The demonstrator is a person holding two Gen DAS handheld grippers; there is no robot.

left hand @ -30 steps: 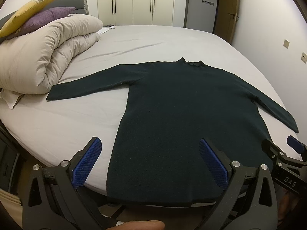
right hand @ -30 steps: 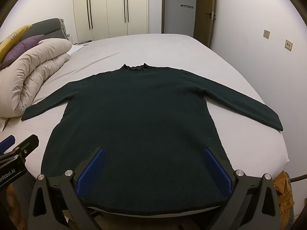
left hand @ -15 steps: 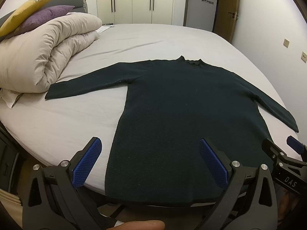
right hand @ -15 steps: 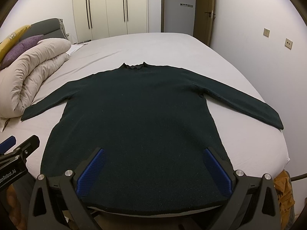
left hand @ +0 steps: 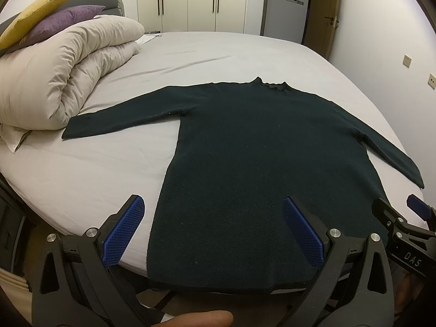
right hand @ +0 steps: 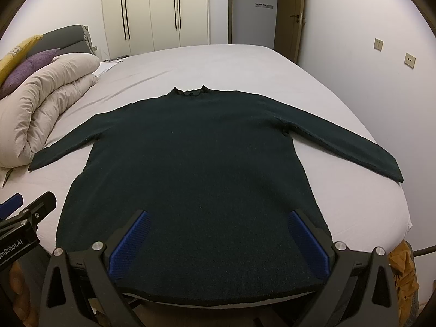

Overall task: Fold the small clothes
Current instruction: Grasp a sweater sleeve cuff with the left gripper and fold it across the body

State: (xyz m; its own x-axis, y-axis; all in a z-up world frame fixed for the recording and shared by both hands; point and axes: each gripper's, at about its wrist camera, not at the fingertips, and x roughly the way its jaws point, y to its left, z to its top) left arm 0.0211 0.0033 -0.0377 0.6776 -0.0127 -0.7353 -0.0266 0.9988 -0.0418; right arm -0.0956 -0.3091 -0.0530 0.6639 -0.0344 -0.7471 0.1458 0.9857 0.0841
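A rolled beige duvet (left hand: 68,73) sits at the left side of the bed (left hand: 218,51), with a purple cushion (left hand: 62,21) and a yellow cushion (left hand: 38,19) stacked on it; the tip of the sweater's left sleeve (left hand: 114,121) ends just beside the duvet. Cream wardrobe doors (right hand: 152,13) stand beyond the bed, and a doorway opens to their right. Nothing lies on top of the sweater. The left claw (left hand: 212,231) is spread wide and hovers over the hem near the sweater's left edge, gripping nothing. The right claw (right hand: 218,244) is likewise spread wide above the hem, nearer its right edge. The dark green sweater (right hand: 196,169) lies flat on the bed, both sleeves stretched outward, collar away from the claws, hem at the near edge of the mattress.
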